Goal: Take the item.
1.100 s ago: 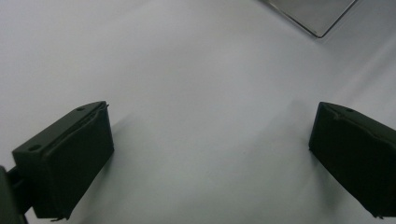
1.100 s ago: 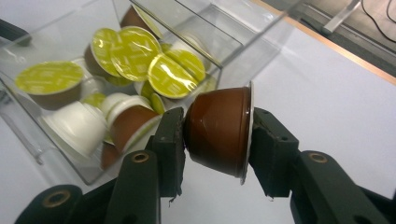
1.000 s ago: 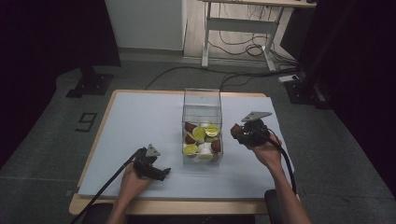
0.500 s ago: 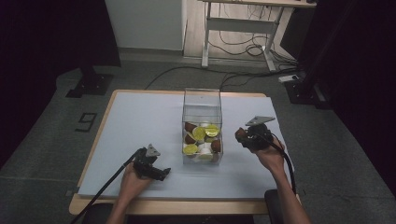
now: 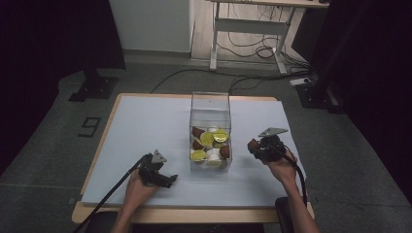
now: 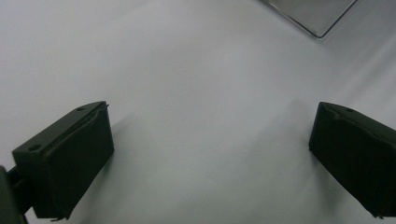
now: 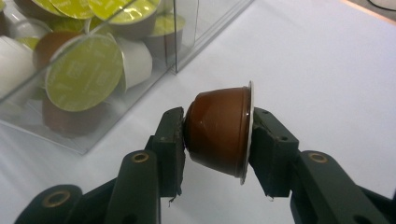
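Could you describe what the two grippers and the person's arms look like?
Both grippers, left and right, are black with two blocky jaws. Each carries a grey three-cornered plate on top and trails a black cable. The right one's linkage arms have brass-coloured rivets. No sleeves show on the forearms.

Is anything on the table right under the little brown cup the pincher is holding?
Nothing visible. The right gripper holds the brown plastic coffee capsule over bare white table cover; the clear plastic box stands beside it.
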Demonstrator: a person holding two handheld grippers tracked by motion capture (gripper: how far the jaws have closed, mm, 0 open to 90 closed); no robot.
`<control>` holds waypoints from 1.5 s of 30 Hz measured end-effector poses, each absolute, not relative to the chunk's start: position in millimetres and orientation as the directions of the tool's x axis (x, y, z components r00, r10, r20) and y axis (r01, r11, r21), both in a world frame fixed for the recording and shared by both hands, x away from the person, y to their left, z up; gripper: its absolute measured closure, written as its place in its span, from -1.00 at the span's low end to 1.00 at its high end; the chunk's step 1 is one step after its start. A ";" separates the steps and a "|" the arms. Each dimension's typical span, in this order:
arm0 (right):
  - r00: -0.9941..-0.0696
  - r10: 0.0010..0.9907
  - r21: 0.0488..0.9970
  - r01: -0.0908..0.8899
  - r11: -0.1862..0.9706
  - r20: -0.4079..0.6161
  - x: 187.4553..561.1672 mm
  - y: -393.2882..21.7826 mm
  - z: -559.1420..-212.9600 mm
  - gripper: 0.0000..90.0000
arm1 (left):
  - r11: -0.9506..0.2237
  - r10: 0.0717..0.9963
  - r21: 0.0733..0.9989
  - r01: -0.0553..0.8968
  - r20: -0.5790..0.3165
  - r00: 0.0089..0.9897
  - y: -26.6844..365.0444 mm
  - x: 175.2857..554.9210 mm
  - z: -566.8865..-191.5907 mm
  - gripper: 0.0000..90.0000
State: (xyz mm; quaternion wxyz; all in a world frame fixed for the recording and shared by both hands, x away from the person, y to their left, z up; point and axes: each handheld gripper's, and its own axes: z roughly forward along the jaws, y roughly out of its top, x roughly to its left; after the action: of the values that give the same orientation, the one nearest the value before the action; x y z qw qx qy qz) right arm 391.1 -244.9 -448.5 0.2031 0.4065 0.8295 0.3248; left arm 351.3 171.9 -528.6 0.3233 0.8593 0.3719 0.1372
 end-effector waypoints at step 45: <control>-0.579 0.809 0.617 0.602 0.507 -0.100 395.6 -247.8 -494.1 0.24 | -0.513 0.728 0.659 0.551 -0.006 0.685 171.8 351.2 -528.7 -1.00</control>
State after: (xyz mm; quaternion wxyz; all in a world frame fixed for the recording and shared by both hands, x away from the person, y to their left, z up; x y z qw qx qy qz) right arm 395.6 -247.8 -494.1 0.1919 0.4168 0.8465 0.2701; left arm 351.2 171.8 -528.7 0.3241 0.8588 0.3723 0.1372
